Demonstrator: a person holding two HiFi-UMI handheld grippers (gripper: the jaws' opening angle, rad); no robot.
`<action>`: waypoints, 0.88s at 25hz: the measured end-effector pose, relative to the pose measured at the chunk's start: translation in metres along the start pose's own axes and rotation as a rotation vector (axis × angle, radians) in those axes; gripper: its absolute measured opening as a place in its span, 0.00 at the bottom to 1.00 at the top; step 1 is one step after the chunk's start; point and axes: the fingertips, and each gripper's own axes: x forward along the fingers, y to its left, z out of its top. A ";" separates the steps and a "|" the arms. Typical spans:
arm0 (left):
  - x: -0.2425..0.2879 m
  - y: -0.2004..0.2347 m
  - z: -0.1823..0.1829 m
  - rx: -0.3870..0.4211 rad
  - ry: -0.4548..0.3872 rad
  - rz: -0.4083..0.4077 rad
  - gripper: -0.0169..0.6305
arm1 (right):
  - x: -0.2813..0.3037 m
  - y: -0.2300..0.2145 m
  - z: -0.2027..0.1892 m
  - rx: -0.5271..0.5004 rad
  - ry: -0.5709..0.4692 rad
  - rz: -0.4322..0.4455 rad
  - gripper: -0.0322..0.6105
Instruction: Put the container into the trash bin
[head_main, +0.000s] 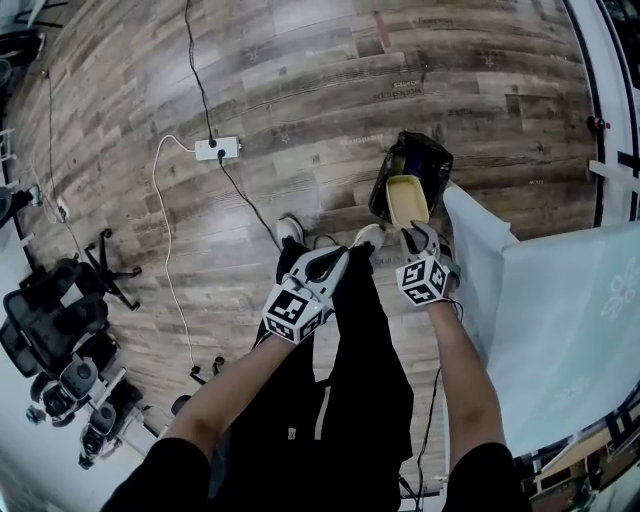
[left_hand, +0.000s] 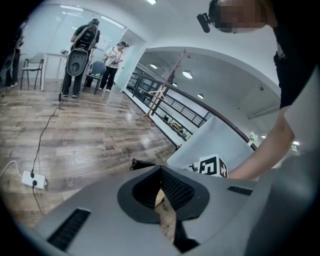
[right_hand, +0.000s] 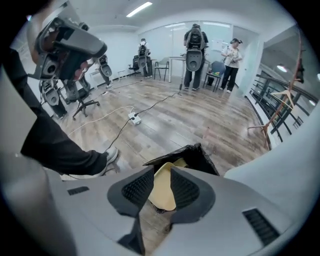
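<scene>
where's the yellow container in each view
Head view: the container is right of centre, held by the right gripper over the black trash bin.
Left gripper view: not in it.
Right gripper view: low centre, gripped between the jaws.
Shared landmark: the white power strip on the floor, also at and.

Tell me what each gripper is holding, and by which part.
The right gripper holds the pale yellow container by its near edge, over the trash bin. The left gripper holds nothing; its jaws are together.
</scene>
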 end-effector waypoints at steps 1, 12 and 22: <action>0.000 -0.004 0.002 0.006 0.002 -0.003 0.05 | -0.004 -0.002 0.004 0.028 -0.012 -0.013 0.20; -0.008 -0.073 0.055 0.089 0.005 -0.082 0.05 | -0.111 -0.018 0.057 0.470 -0.222 -0.133 0.20; -0.057 -0.134 0.118 0.165 -0.039 -0.100 0.05 | -0.263 -0.033 0.118 0.762 -0.454 -0.285 0.19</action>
